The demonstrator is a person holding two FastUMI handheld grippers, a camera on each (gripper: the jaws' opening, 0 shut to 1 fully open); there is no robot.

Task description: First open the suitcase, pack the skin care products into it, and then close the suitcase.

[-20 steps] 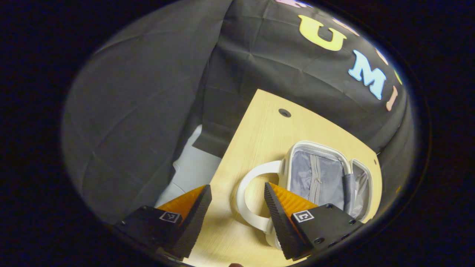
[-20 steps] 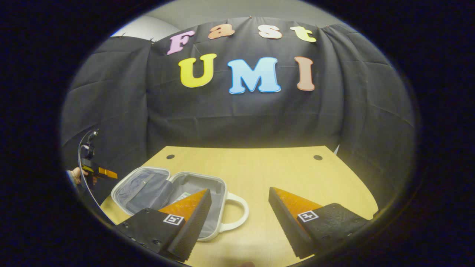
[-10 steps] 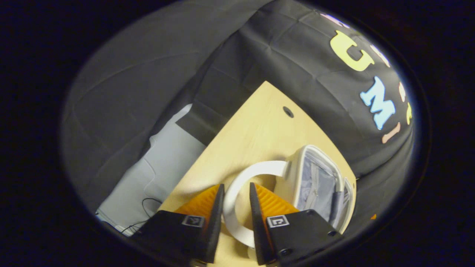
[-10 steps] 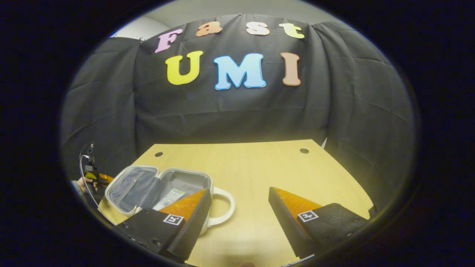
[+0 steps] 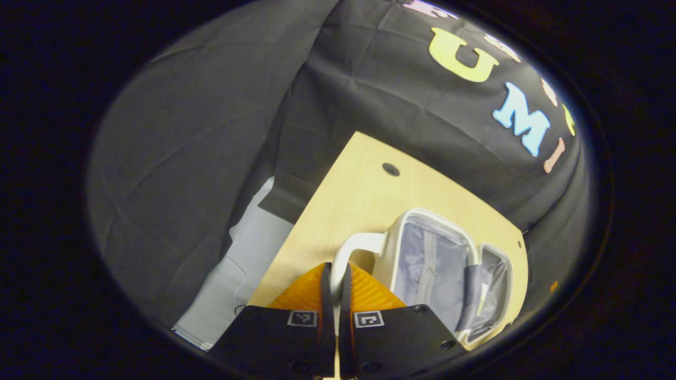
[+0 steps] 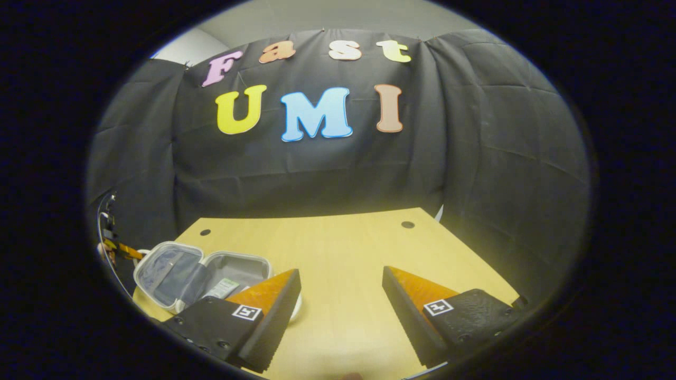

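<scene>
A small white suitcase with grey lining lies open on the wooden table. My left gripper is shut on the white loop handle of its near half; both fingers press the handle. In the right gripper view the open suitcase sits at the table's left edge with a flat skin care packet lying in its right half. My right gripper hangs open over bare table, to the right of the suitcase. Farther off, the left gripper shows at the suitcase's left end.
The table has two cable holes near its back edge. Black cloth walls close it in behind and on both sides. Pale floor with a cable lies beyond the table's edge in the left gripper view.
My left gripper went from open beside the handle to shut on it. The right gripper drew away to the right, so the suitcase sits farther left in its view.
</scene>
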